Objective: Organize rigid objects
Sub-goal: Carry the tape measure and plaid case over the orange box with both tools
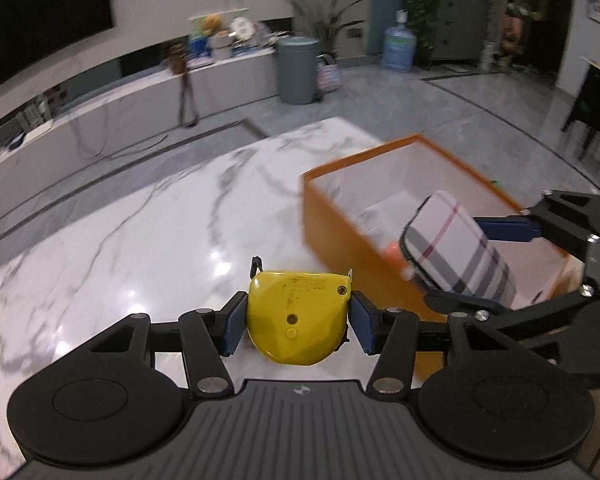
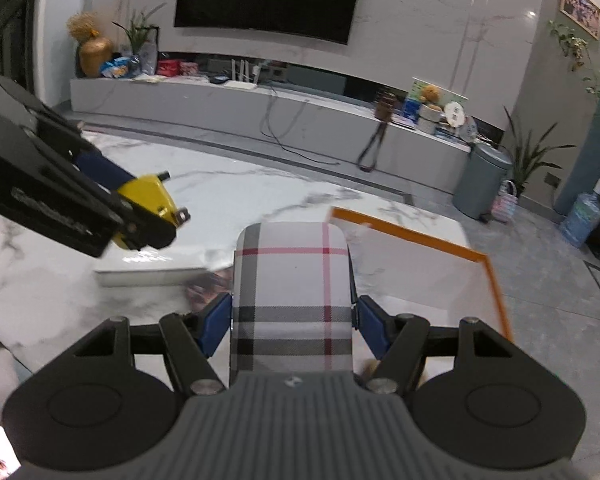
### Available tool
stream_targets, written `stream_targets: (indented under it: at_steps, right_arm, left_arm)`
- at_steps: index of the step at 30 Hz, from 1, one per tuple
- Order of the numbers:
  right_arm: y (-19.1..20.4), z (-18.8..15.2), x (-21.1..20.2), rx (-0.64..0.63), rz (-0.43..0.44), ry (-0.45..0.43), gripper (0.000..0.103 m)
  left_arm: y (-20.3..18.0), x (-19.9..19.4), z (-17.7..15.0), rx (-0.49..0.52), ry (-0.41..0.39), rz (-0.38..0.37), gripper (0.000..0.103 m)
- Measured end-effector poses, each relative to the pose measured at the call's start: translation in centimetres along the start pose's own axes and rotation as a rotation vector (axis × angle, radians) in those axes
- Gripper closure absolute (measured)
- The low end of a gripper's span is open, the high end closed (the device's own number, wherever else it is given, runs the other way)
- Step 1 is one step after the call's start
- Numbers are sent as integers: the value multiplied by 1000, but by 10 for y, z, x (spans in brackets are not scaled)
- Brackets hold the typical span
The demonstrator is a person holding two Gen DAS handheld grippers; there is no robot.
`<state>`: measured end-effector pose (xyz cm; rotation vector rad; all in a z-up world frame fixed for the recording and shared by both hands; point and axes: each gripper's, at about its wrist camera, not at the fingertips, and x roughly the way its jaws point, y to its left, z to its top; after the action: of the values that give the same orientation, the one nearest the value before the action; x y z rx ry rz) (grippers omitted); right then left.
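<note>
My left gripper (image 1: 298, 318) is shut on a yellow tape measure (image 1: 296, 312) and holds it above the white marble table (image 1: 140, 240), left of the orange box (image 1: 340, 232). My right gripper (image 2: 294, 320) is shut on a plaid case (image 2: 292, 292) and holds it over the open orange box (image 2: 480, 258). In the left wrist view the plaid case (image 1: 456, 252) sits between the right gripper's blue pads (image 1: 504, 229) inside the box opening. In the right wrist view the left gripper (image 2: 156, 208) with the tape measure (image 2: 148, 196) is at the left. An orange object (image 1: 392, 254) lies in the box.
A long low TV console (image 2: 260, 100) with clutter runs along the far wall. A grey bin (image 1: 298, 70) and a water bottle (image 1: 398, 48) stand on the floor beyond the table. A white flat box (image 2: 152, 270) lies on the table.
</note>
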<state>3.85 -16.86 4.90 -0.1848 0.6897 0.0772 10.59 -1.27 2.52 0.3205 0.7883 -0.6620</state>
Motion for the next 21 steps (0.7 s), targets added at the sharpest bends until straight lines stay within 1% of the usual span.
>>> stream_targets:
  at_steps: [2, 6, 8, 11, 15, 21]
  right_arm:
    - [-14, -2, 0, -7, -15, 22, 36]
    - [-44, -9, 6, -12, -55, 83, 36]
    - [-62, -14, 13, 7, -77, 131, 36]
    - [-86, -25, 23, 44, -88, 200, 36]
    - [-99, -39, 34, 70, -103, 267, 36]
    - [-107, -51, 54, 73, -103, 339, 36]
  left_arm:
    - [-11, 5, 7, 31, -8, -24, 41]
    - [-36, 21, 22, 58, -10, -60, 41]
    - [-46, 31, 27, 68, -6, -75, 41]
    - [-62, 47, 30, 90, 10, -103, 41]
    - [-75, 68, 28, 120, 42, -122, 41]
    - [-76, 86, 24, 119, 71, -122, 41]
